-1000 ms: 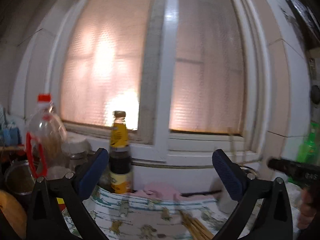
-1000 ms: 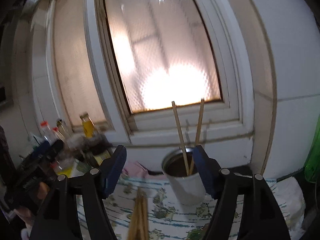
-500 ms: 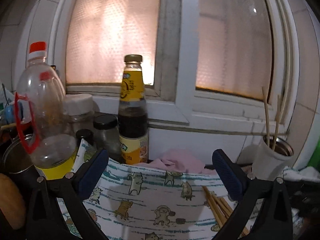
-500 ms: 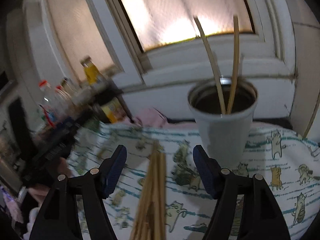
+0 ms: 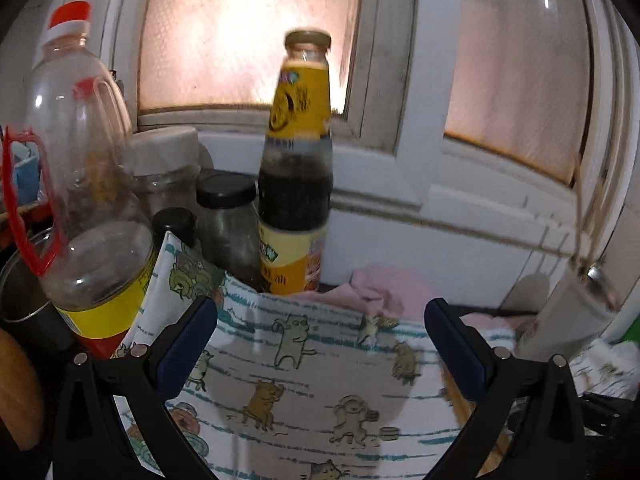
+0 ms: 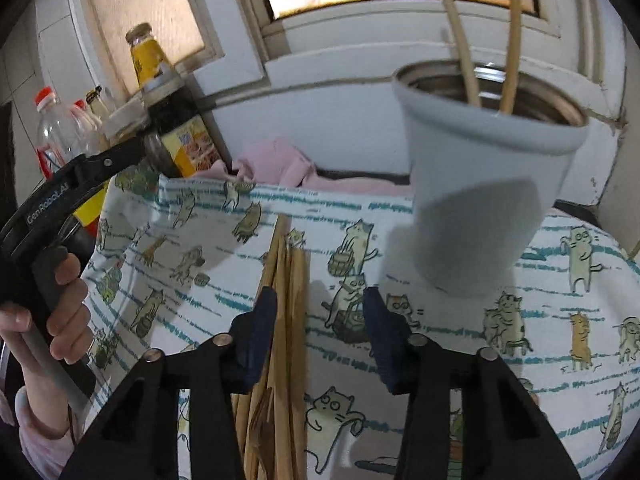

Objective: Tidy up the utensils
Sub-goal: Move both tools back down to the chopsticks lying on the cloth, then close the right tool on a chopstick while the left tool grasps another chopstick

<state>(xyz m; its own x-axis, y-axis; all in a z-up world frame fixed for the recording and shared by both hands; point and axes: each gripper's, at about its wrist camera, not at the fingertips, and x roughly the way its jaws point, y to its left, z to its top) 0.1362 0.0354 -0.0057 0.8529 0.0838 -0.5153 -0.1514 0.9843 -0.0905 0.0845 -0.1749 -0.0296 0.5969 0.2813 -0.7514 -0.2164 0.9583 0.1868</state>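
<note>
A bundle of wooden chopsticks lies on a cat-print cloth. My right gripper hangs low over the bundle with its jaws closing. The sticks run between them, close to the left pad, and the right pad stands clear. Just beyond stands a white cup holding two chopsticks. My left gripper is open over the cloth with nothing between its fingers. The cup shows blurred at its right, and the bundle's ends at lower right.
A dark sauce bottle, a clear oil bottle and several jars crowd the back left under the window sill. A pink rag lies behind the cloth. A hand holds the left gripper's handle.
Both grippers have tipped down from the window toward the cloth. The right gripper has dropped onto the chopstick bundle and its jaws have narrowed. The cup now looms closer.
</note>
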